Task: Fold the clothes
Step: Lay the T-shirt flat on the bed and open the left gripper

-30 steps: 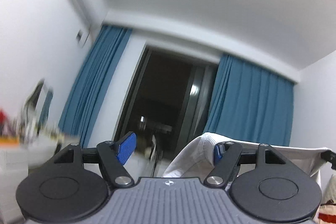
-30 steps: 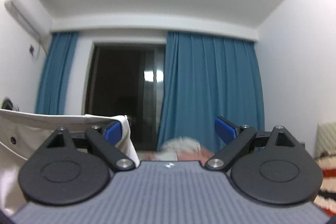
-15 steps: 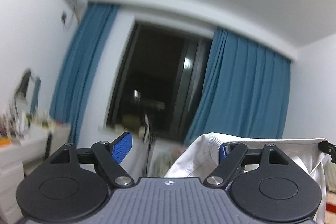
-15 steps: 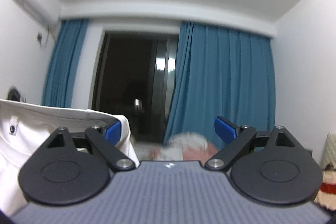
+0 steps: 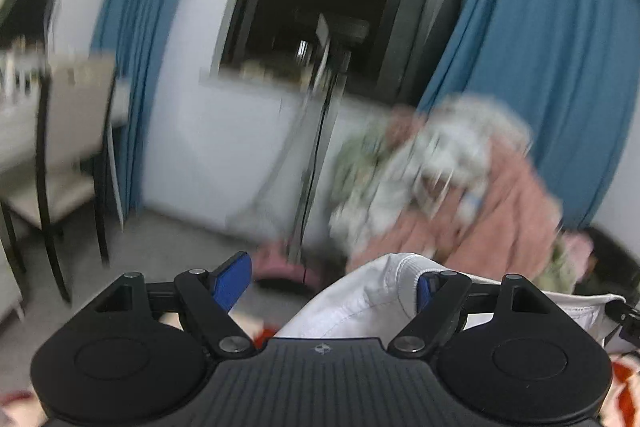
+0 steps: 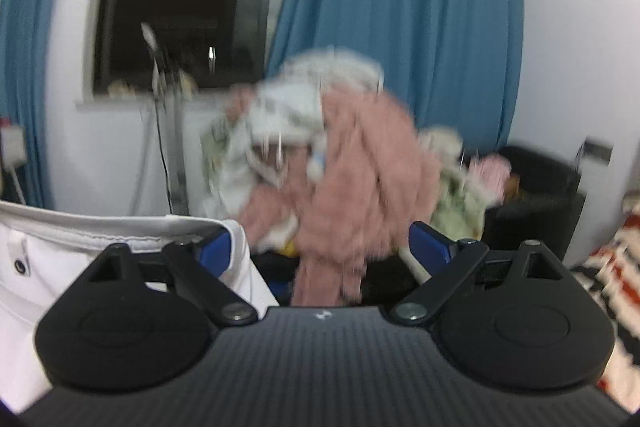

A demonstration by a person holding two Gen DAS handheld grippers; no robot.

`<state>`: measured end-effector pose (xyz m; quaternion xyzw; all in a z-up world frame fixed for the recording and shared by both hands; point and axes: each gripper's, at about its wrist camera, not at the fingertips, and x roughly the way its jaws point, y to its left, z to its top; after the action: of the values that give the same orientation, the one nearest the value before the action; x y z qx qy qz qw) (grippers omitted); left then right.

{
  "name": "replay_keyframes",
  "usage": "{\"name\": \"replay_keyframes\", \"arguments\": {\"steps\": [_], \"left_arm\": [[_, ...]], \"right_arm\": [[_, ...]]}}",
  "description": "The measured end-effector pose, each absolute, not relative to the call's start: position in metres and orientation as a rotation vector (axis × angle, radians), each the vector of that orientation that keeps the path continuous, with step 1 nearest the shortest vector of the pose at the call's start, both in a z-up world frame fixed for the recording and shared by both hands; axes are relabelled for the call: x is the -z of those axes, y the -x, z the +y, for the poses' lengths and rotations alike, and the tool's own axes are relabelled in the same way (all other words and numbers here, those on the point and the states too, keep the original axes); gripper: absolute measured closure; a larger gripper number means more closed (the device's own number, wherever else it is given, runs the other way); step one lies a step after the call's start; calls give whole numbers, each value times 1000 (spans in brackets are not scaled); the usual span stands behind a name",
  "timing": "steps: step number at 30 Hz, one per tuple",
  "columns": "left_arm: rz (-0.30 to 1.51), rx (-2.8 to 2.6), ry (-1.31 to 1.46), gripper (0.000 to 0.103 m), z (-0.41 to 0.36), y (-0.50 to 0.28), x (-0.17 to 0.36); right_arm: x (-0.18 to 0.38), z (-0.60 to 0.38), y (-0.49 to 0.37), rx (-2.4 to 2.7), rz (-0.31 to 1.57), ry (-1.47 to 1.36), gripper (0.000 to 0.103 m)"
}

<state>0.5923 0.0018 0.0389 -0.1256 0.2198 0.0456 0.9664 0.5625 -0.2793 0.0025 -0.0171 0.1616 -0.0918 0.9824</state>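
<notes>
A white garment (image 5: 360, 303) is stretched between my two grippers. In the left wrist view it is hooked over the right finger of my left gripper (image 5: 330, 273), whose jaws stand wide apart with the left pad bare. In the right wrist view the same white garment (image 6: 60, 259), with a dark button near its hem, hangs over the left finger of my right gripper (image 6: 320, 243). Those jaws are also wide apart, and the right pad touches nothing. Neither pair of pads presses on the cloth.
A blurred pile of pink and pale clothes (image 6: 360, 187) lies heaped ahead, in front of blue curtains (image 6: 400, 27) and a dark window. A black container (image 6: 536, 195) stands at right, a striped blanket (image 6: 608, 267) below it. A chair (image 5: 60, 167) and a thin stand (image 5: 316, 147) are at left.
Both grippers have swung down fast from facing the ceiling and upper window to facing the clothes pile and floor. The white garment stays hooked on the same fingers.
</notes>
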Motion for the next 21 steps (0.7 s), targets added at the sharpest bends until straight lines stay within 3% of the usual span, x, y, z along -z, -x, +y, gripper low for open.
{"name": "replay_keyframes", "arguments": {"steps": [4,7,10,11,14,21], "left_arm": [[657,-105,241,24,32,-693,62],[782,-95,239,26,41,-724,112],[880,-68,220,16,56,-743,142],[925,-31,183,11,56,-749,140],[1018,40,1,12,48,-745,126],[932,157,16,7,52,-696,62]], "right_arm": [[81,-277,-638,153,530,6,11],[131,-275,-674,98,702,-2,11],[153,-270,-695,23,843,37,11],[153,-268,-698,5,856,57,11],[144,-261,-702,-89,890,51,11],[101,-243,-677,-203,828,-9,11]]}}
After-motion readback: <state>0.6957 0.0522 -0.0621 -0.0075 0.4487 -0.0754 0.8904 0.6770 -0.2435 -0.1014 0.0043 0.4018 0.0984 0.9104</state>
